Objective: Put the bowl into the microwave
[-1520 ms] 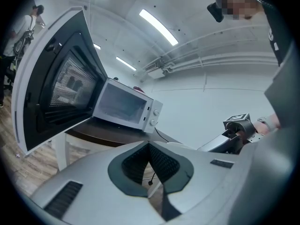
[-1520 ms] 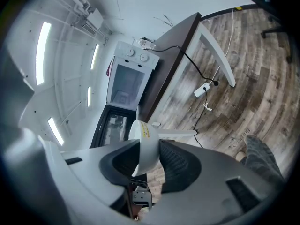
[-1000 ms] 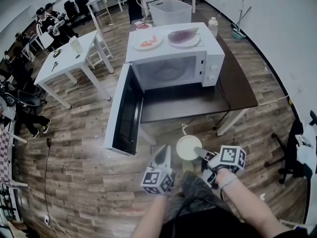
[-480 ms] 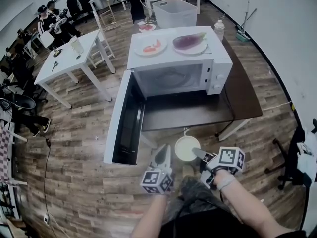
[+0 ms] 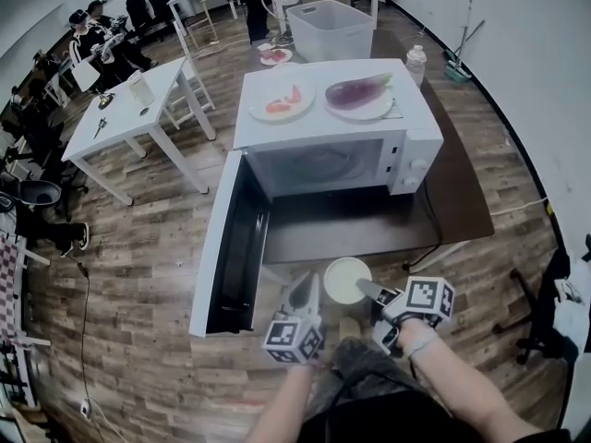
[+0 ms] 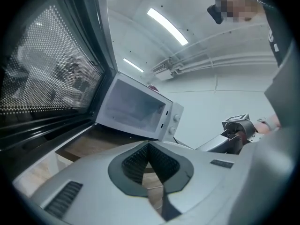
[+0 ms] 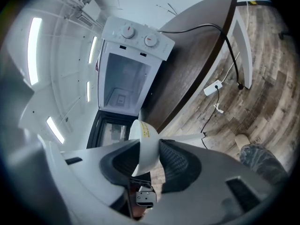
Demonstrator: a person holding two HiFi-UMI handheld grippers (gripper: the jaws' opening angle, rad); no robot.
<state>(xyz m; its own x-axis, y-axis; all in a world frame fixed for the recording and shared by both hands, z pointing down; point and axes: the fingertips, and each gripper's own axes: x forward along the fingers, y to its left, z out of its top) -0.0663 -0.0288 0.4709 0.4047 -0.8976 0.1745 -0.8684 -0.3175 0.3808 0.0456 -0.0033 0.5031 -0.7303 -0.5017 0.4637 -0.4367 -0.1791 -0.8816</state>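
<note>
The white microwave (image 5: 332, 160) stands on a dark brown table (image 5: 369, 220), its door (image 5: 235, 238) swung wide open to the left and its cavity empty. The white bowl (image 5: 345, 279) hangs in the air just in front of the table's near edge. My right gripper (image 5: 362, 290) is shut on the bowl's rim. In the right gripper view the bowl (image 7: 145, 144) stands edge-on between the pads, with the microwave (image 7: 126, 78) beyond it. My left gripper (image 5: 303, 290) is shut and empty, just left of the bowl. In the left gripper view that left gripper (image 6: 149, 146) points at the microwave (image 6: 136, 109).
On top of the microwave lie a plate of red slices (image 5: 280, 100) and a plate with an aubergine (image 5: 358, 93). A white bin (image 5: 331, 28) and a bottle (image 5: 416, 63) stand behind. A white table (image 5: 125, 109) and seated people are at the far left. A cable (image 7: 220, 32) runs off the table edge.
Both grippers and the bowl have been carried toward the microwave, which now sits closer and lower in the head view. The right gripper's hold on the bowl is unchanged.
</note>
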